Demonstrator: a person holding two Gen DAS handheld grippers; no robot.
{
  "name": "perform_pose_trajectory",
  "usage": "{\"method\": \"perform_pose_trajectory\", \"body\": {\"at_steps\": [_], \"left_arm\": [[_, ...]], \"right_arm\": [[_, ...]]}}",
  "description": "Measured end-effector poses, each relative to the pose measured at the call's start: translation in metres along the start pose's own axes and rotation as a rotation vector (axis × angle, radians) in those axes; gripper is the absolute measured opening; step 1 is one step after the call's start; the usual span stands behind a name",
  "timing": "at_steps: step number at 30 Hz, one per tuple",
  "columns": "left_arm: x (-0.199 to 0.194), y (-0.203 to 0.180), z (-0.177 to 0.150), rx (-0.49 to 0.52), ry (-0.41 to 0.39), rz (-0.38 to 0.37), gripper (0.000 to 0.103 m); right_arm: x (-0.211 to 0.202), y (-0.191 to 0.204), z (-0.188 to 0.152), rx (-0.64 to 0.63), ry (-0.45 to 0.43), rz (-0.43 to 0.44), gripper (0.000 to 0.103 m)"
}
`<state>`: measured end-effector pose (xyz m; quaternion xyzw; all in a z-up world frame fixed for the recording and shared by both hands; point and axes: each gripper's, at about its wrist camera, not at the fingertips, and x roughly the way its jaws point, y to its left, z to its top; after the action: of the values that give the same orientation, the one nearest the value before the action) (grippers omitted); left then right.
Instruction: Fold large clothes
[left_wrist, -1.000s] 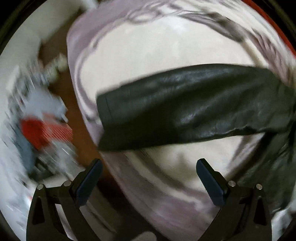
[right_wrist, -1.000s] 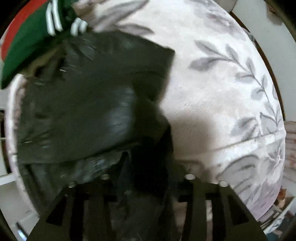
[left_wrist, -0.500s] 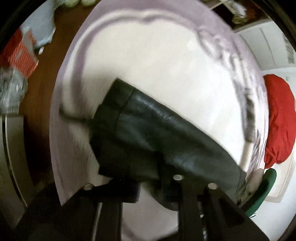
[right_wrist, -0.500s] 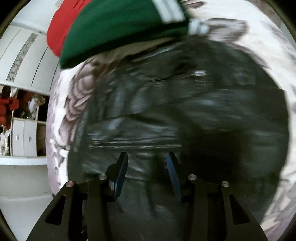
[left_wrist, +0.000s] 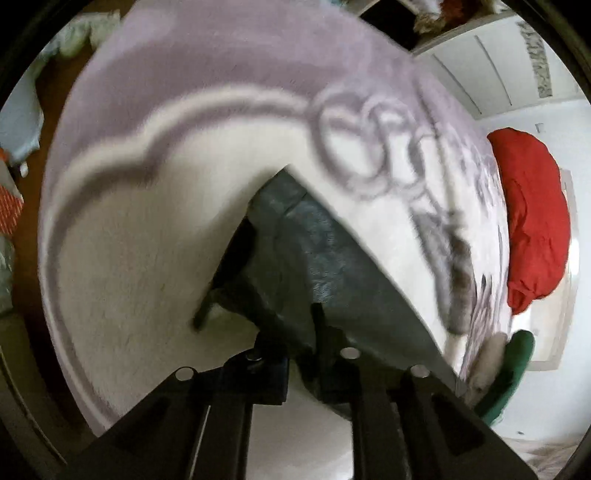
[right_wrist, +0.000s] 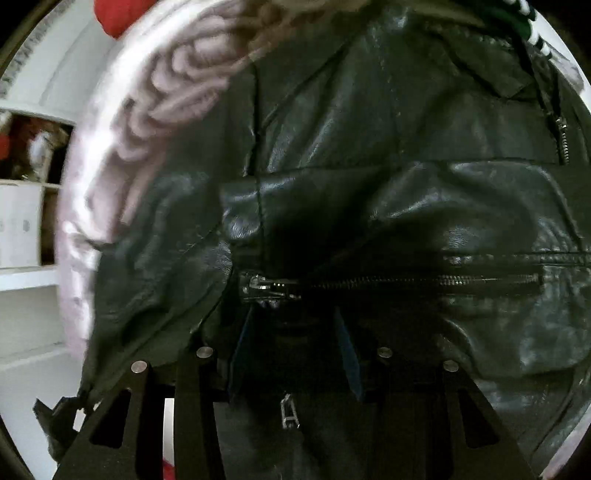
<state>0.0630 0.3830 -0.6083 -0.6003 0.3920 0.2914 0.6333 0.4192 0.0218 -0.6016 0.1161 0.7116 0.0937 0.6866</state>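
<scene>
While the black leather zip-front jacket (right_wrist: 369, 177) lies spread on the pale lilac-patterned plush blanket (left_wrist: 155, 258), the two claws meet it very differently. Left gripper (left_wrist: 299, 354): jaws drawn together and clamped on a fold of the jacket's sleeve (left_wrist: 317, 266), a long dark band whose axis runs from the claw up and away, toward the blanket's ring motif; the cuff end sits farthest from the claw, and the cloth looks lifted off the blanket, though motion blur leaves that uncertain. Past the blanket's far edge lie a rumpled red garment (left_wrist: 532, 221) and a green garment (left_wrist: 513, 373) nearer the claw. Right gripper (right_wrist: 295, 354): blue-padded fingers (right_wrist: 236, 350) apart, nothing between them, poised just over the jacket body close to the silver-toothed zipper (right_wrist: 406, 282), which runs crosswise in front of the jaws; whether the pads touch the leather cannot be told. Judgement: the coming move turns on the sleeve's axis pointing outward from the jacket body. The left claw already holds it and is the nearer hand, so the sleeve should swing back across the body, with the right claw placed to pin the torso. Leather is stiff; the crease may spring back.
</scene>
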Motion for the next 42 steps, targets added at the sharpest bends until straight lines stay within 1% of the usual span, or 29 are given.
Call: {"method": "perform_pose_trajectory", "body": {"at_steps": [1,2,3,4,5,6,7,9,11,13,14,15,16,17,18,19,20,22,24,26,28,31,33,35,37,38,39,41,42], "left_arm": [[-0.002,0.007,-0.001,-0.021,0.014,-0.036,0.021],[-0.004,0.019,-0.005,-0.065,0.045,-0.089,0.032],[-0.006,0.031,-0.009,-0.113,0.075,-0.135,0.04],[-0.005,0.038,-0.013,-0.157,0.095,-0.182,0.053],[-0.006,0.048,-0.019,-0.216,0.107,-0.235,0.061],[-0.004,0.051,-0.023,-0.245,0.109,-0.265,0.062],[-0.002,0.049,-0.027,-0.243,0.108,-0.272,0.063],[0.006,0.038,-0.026,-0.197,0.082,-0.231,0.063],[0.013,0.023,-0.022,-0.167,0.031,-0.164,0.063],[0.012,0.007,-0.021,-0.137,-0.042,-0.087,0.063],[0.008,-0.004,-0.024,-0.09,-0.091,-0.047,0.062],[0.004,-0.017,-0.026,-0.027,-0.146,-0.004,0.06],[0.0,-0.031,-0.029,0.046,-0.199,0.04,0.037],[-0.001,-0.044,-0.03,0.109,-0.228,0.087,0.011],[-0.001,-0.055,-0.029,0.153,-0.246,0.113,0.011],[-0.003,-0.063,-0.027,0.176,-0.266,0.113,0.008],[-0.004,-0.069,-0.024,0.189,-0.282,0.114,0.006],[-0.013,-0.088,-0.025,0.243,-0.312,0.11,0.005],[-0.021,-0.108,-0.026,0.31,-0.349,0.119,0.005],[-0.037,-0.136,-0.041,0.42,-0.402,0.124,0.004],[-0.051,-0.166,-0.057,0.527,-0.449,0.127,0.004],[-0.061,-0.216,-0.091,0.697,-0.496,0.136,0.003],[-0.062,-0.246,-0.118,0.799,-0.505,0.134,0.003],[-0.062,-0.277,-0.157,0.891,-0.496,0.092,0.003],[-0.057,-0.302,-0.199,0.977,-0.467,0.052,0.003],[-0.052,-0.316,-0.228,1.025,-0.44,0.021,0.003],[-0.046,-0.327,-0.256,1.067,-0.406,-0.01,0.003],[-0.026,-0.348,-0.315,1.142,-0.31,-0.066,0.003],[-0.018,-0.354,-0.337,1.164,-0.272,-0.086,0.003]], "right_arm": [[-0.001,0.004,0.0,-0.007,-0.004,-0.018,0.05],[-0.004,0.007,0.0,-0.006,-0.002,-0.005,0.057],[-0.01,0.007,-0.001,0.001,-0.005,0.009,0.057],[-0.014,0.007,-0.003,0.006,-0.007,0.013,0.057],[-0.018,0.005,-0.005,0.02,-0.007,0.029,0.058],[-0.022,0.002,-0.008,0.04,-0.006,0.055,0.061],[-0.024,0.0,-0.01,0.053,-0.006,0.068,0.062],[-0.027,-0.006,-0.017,0.082,-0.011,0.086,0.063],[-0.03,-0.012,-0.025,0.099,-0.018,0.058,0.063],[-0.035,-0.015,-0.031,0.107,-0.029,0.027,0.064],[-0.039,-0.016,-0.036,0.106,-0.04,-0.013,0.067],[-0.044,-0.016,-0.04,0.094,-0.053,-0.084,0.07],[-0.046,-0.016,-0.041,0.08,-0.06,-0.138,0.07],[-0.051,-0.016,-0.045,0.055,-0.075,-0.228,0.07],[-0.053,-0.015,-0.047,0.027,-0.088,-0.32,0.073],[-0.054,-0.015,-0.049,0.007,-0.096,-0.371,0.074],[-0.053,-0.016,-0.051,-0.026,-0.106,-0.441,0.074],[-0.049,-0.02,-0.053,-0.069,-0.11,-0.528,0.074],[-0.044,-0.026,-0.052,-0.106,-0.121,-0.58,0.075],[-0.042,-0.028,-0.051,-0.138,-0.141,-0.598,0.075],[-0.041,-0.03,-0.048,-0.149,-0.157,-0.585,0.075],[-0.045,-0.038,-0.044,-0.137,-0.161,-0.515,0.075],[-0.055,-0.052,-0.043,-0.122,-0.165,-0.453,0.075],[-0.065,-0.065,-0.046,-0.089,-0.168,-0.396,0.075],[-0.082,-0.093,-0.047,-0.033,-0.161,-0.321,0.075],[-0.089,-0.106,-0.049,-0.005,-0.159,-0.289,0.075],[-0.099,-0.126,-0.052,0.033,-0.153,-0.253,0.075],[-0.114,-0.16,-0.057,0.096,-0.135,-0.213,0.075],[-0.123,-0.182,-0.062,0.141,-0.125,-0.18,0.075]]}}
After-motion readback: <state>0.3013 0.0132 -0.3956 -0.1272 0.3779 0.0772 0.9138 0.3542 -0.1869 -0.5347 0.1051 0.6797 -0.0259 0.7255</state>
